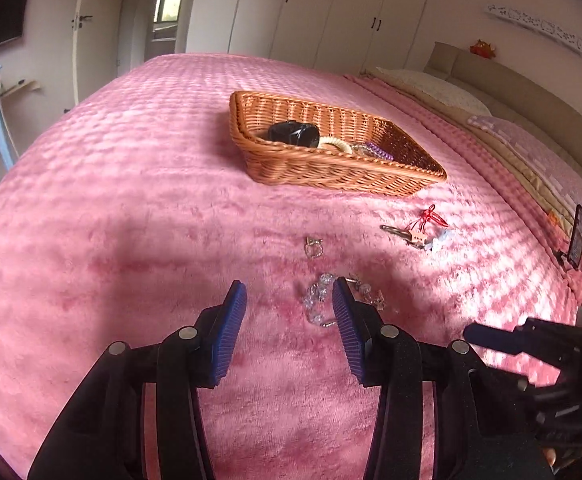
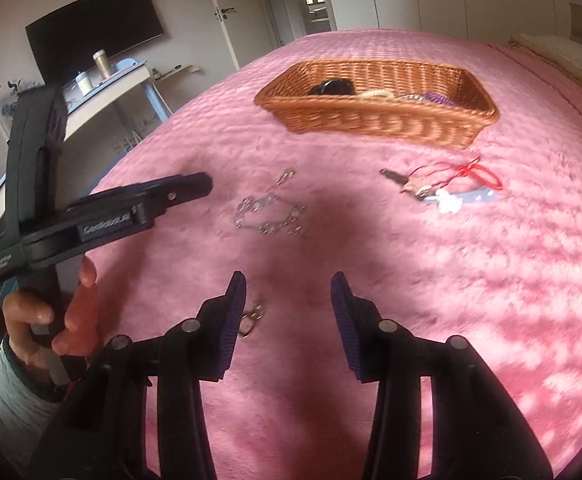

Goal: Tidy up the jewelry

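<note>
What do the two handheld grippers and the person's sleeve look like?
Both are black plastic. The left gripper and right gripper each end in two fingers faced with ribbed blue-purple pads, joined by links with round silver pins. In the right wrist view the left one carries raised lettering and a small white label. The sleeve is pale grey with a dark cuff.

The wicker basket (image 1: 331,148) sits on the pink bedspread (image 1: 131,200), with a black item (image 1: 294,133), a cream ring (image 1: 333,144) and a purple coil (image 1: 379,151) inside. Nearer than the basket lies a small metal charm (image 1: 314,247), and to the charm's right a key with red cord (image 1: 415,229). The left gripper (image 1: 289,312) hovers with jaws apart, a clear bead bracelet (image 1: 319,300) lying on the bedspread just beyond them. The right gripper (image 1: 499,340) pokes in from the right.
</note>
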A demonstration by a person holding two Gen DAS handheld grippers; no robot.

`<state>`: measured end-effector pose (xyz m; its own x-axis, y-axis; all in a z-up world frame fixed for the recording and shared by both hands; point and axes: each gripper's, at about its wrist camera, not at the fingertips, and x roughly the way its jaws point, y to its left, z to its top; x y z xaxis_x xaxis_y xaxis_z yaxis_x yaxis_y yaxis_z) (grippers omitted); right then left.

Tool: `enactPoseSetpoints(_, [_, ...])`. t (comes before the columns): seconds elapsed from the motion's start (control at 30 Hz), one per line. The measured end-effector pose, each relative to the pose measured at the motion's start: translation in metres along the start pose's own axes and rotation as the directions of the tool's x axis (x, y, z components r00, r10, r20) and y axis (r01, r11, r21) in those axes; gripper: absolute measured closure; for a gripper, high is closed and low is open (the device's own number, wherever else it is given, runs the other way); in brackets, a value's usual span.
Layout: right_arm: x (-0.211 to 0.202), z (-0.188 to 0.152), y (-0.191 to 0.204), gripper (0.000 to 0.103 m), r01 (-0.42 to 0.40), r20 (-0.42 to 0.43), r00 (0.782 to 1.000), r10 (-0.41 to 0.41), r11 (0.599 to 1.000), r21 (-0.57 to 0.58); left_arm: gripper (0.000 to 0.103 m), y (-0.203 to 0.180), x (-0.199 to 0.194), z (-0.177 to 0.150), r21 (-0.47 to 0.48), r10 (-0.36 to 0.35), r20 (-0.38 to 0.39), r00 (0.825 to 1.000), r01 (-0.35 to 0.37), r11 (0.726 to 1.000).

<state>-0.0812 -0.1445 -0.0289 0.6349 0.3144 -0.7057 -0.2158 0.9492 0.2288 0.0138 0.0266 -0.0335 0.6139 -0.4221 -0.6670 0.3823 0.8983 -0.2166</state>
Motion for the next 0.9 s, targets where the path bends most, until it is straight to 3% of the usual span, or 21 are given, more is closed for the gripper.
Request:
enactPoseSetpoints(0.13, [0.015,-0.019,0.019,0.067,0.005,-0.037,0.999,-0.005,1.0,-0.003,0.061,0.002,0.004,-0.004,-0.001,-0.017,-0.025,1.0,0.017,1.0])
enactPoseSetpoints(0.4, [0.031,-0.021,0.018,0.096,0.043,-0.045,0.998,-0.042,0.999,0.016,0.061,-0.007,0.023,-0.003,0.017,-0.041,-0.082,0.996,0.042,0.999])
enactPoseSetpoints(0.53, [0.027,-0.016,0.008,0.097,0.094,-0.03,0.995,-0.093,0.995,0.015,0.061,-0.014,0.039,0.001,0.028,-0.032,-0.115,0.993,0.036,0.999])
enactPoseSetpoints(0.7, [0.023,-0.01,-0.016,0.097,0.106,-0.026,0.994,-0.105,0.993,0.052,0.062,-0.025,0.053,0.003,0.077,0.032,-0.146,0.989,-0.02,0.997])
enactPoseSetpoints(0.83, [0.021,-0.012,-0.026,0.096,0.069,-0.013,0.998,-0.068,0.994,0.085,0.094,-0.023,0.053,0.001,0.09,0.062,-0.14,0.988,-0.05,0.995])
enactPoseSetpoints(0.9, [0.021,-0.013,-0.026,0.096,0.042,-0.012,0.999,-0.041,0.994,0.096,0.096,-0.019,0.05,0.0,0.076,0.042,-0.14,0.989,-0.032,0.997])
